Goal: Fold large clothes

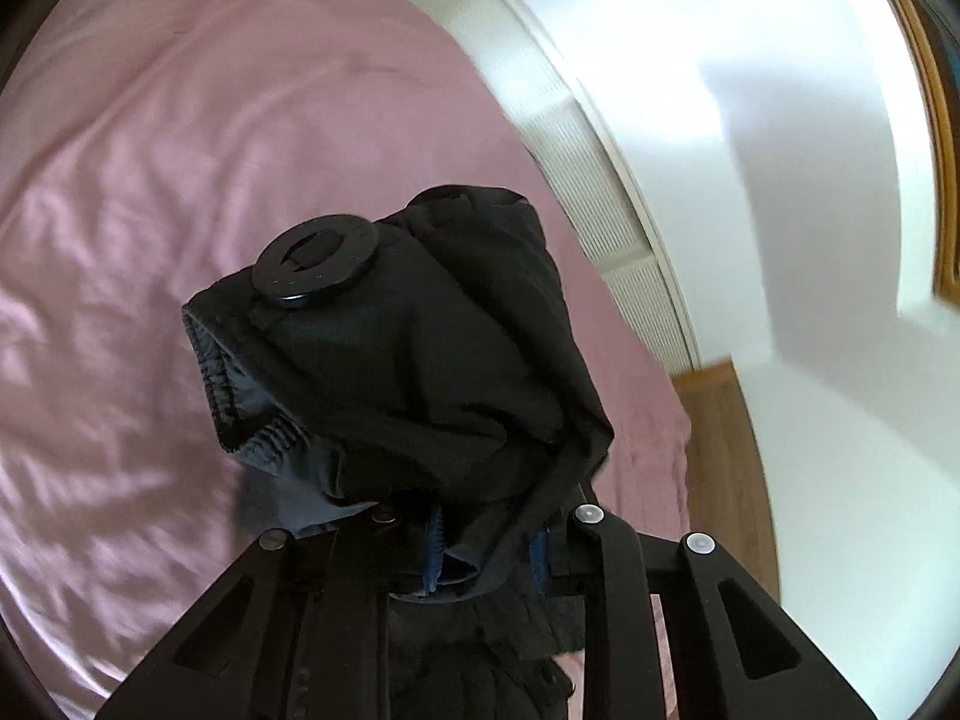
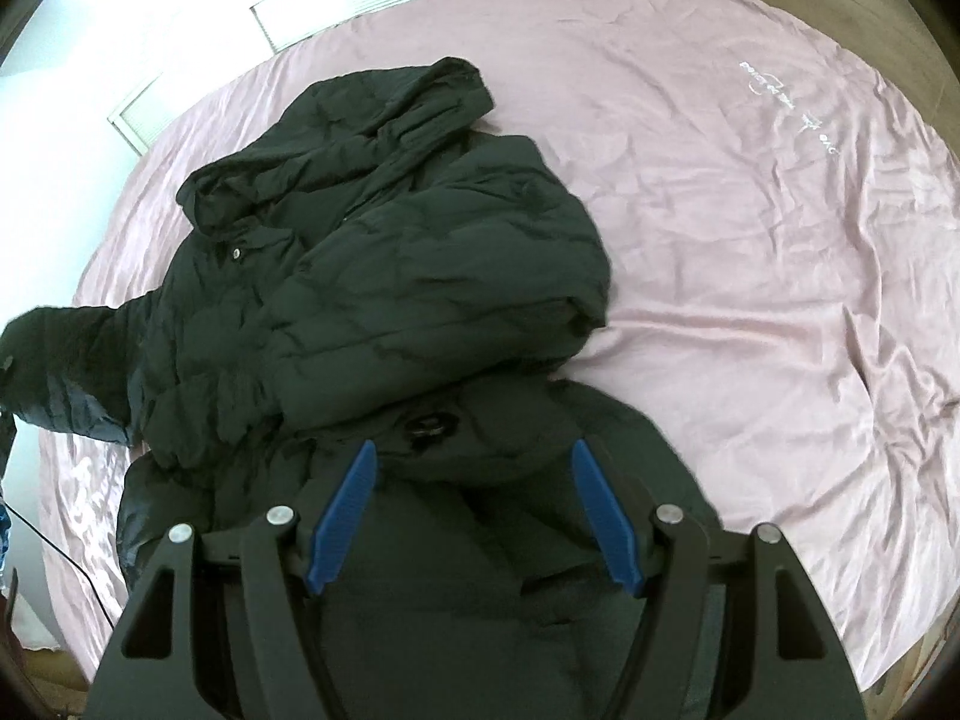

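Note:
A black hooded puffer jacket lies partly folded on the pink bed sheet, hood at the far side. One sleeve stretches out to the left. My left gripper is shut on the sleeve cuff, holding it above the bed; the cuff has an elastic edge and a round black patch. My right gripper is open, its blue pads hovering over the jacket's near hem.
White slatted cabinet doors and a white wall stand behind the bed. Wooden floor shows beside the bed. A thin black cable runs at the left edge of the right wrist view. The sheet bears pale lettering.

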The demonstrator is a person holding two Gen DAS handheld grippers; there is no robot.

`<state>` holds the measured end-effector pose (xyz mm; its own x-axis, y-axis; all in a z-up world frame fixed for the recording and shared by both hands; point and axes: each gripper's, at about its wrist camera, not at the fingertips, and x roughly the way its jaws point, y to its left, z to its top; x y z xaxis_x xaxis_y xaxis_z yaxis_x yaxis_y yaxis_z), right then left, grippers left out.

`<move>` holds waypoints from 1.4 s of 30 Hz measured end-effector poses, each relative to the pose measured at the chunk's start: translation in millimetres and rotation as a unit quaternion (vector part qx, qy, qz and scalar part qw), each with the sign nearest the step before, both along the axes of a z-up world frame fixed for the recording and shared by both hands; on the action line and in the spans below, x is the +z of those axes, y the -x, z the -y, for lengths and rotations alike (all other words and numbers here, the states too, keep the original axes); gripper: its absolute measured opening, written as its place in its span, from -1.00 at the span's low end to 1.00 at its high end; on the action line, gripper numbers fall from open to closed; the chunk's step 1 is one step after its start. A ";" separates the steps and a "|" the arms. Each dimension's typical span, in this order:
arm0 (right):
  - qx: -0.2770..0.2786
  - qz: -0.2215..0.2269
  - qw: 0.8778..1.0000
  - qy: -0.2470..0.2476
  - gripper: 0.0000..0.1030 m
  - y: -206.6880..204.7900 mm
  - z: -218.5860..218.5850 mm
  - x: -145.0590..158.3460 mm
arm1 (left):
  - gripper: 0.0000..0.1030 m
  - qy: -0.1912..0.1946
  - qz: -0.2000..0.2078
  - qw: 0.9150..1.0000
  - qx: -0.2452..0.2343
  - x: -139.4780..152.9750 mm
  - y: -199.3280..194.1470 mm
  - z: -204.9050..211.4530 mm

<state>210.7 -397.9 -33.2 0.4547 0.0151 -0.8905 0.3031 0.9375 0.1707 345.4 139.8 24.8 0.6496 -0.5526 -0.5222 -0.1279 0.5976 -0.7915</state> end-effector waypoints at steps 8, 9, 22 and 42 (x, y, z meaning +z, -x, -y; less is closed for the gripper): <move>-0.011 0.008 1.000 0.003 0.31 10.6 55.7 3.7 | -0.60 -0.048 -0.013 0.993 -0.103 -10.1 -6.4 130.3; -0.015 0.007 1.000 0.002 0.31 13.1 63.5 2.7 | -0.60 -0.055 -0.021 0.991 -0.116 -17.6 -7.5 146.8; -0.047 -0.010 0.999 -0.009 0.31 38.0 116.8 -19.5 | -0.62 -0.139 -0.115 0.966 -0.187 -121.3 -15.3 250.5; -0.011 -0.018 1.000 -0.012 0.31 19.8 83.7 -26.5 | 0.38 -0.156 -0.061 0.951 -0.260 -87.1 25.4 290.3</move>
<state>190.9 -481.6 -59.7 0.4220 0.0260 -0.9062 0.3306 0.9263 0.1805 320.0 -150.5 -62.3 0.2549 -0.5878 -0.7678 0.1692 0.8089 -0.5630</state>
